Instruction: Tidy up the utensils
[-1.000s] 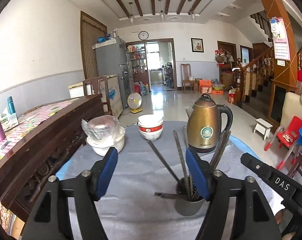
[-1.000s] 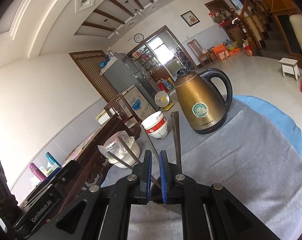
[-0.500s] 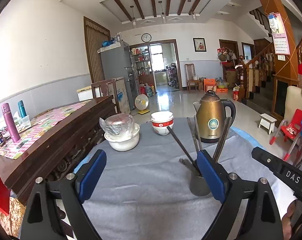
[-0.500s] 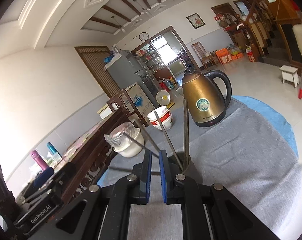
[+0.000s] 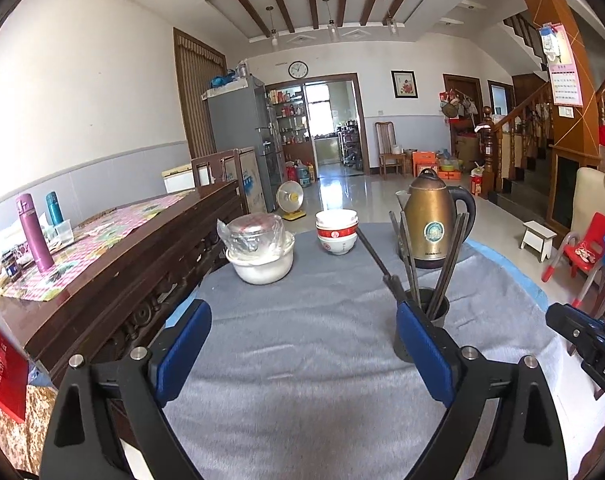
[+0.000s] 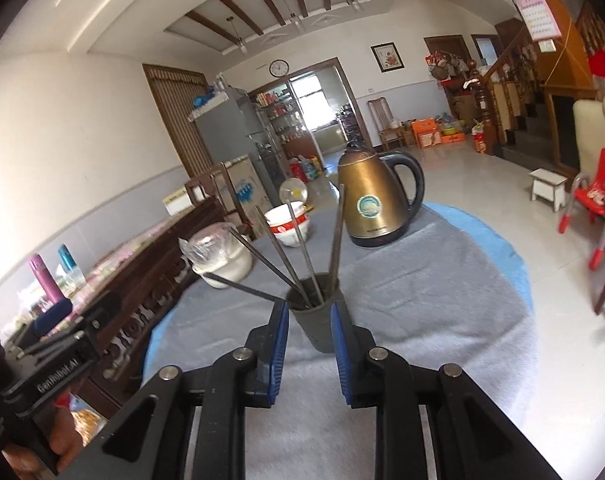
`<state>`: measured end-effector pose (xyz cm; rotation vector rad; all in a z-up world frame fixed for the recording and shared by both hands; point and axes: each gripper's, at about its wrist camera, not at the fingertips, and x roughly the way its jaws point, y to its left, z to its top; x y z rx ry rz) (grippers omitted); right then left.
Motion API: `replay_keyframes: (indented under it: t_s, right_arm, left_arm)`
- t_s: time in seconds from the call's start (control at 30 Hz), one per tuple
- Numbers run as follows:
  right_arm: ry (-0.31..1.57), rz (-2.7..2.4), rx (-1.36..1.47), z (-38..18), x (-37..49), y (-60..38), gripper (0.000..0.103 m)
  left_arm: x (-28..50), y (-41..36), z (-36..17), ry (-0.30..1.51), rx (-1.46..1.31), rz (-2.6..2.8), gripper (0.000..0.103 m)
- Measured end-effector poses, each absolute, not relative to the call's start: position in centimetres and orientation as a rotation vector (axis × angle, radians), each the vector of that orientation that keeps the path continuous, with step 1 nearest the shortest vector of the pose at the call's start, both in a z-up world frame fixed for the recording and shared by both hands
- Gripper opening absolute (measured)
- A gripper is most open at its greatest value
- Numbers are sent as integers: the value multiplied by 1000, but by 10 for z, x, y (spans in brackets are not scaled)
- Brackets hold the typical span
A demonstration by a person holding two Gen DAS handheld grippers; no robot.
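A dark grey cup (image 6: pixel 316 322) stands on the grey cloth with several thin dark metal utensils (image 6: pixel 298 248) leaning out of it. My right gripper (image 6: pixel 308 310) is just short of the cup. Its jaws are opening, a narrow gap apart, and the cup shows in that gap, beyond the blue pads (image 6: pixel 280 344); nothing is pressed. In the left wrist view the cup (image 5: pixel 432 308) sits partly behind the right-hand finger (image 5: pixel 420 352) of my left gripper (image 5: pixel 300 320). That gripper is wide open with only bare cloth between its fingers.
A bronze kettle (image 5: pixel 434 224) stands behind the cup. Stacked red-and-white bowls (image 5: pixel 336 234) and a plastic-covered white bowl (image 5: pixel 260 254) stand further left. A dark wooden sideboard (image 5: pixel 122 256) borders the table's left side. The round table's cloth (image 5: pixel 302 380) ends at the right.
Both grippers have drawn back from the cup, which now looks smaller and farther. The left jaws have spread wider. The right jaws, shut before, have parted, and that view has rolled more level.
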<state>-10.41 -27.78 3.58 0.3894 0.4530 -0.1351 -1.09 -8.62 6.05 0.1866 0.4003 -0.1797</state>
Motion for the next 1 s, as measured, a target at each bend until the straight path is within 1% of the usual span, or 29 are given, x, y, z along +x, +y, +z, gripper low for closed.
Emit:
replay_keyframes:
  t_s: [0.3,1.0]
  right_arm:
    - [491,-161,302,41,-119,-242,25]
    - [515,-184,218,52,-129,-185,25]
  left_arm:
    - [-19,-67,60,413,190,-156,94]
    - [-43,-1,69,388,170,-107,95]
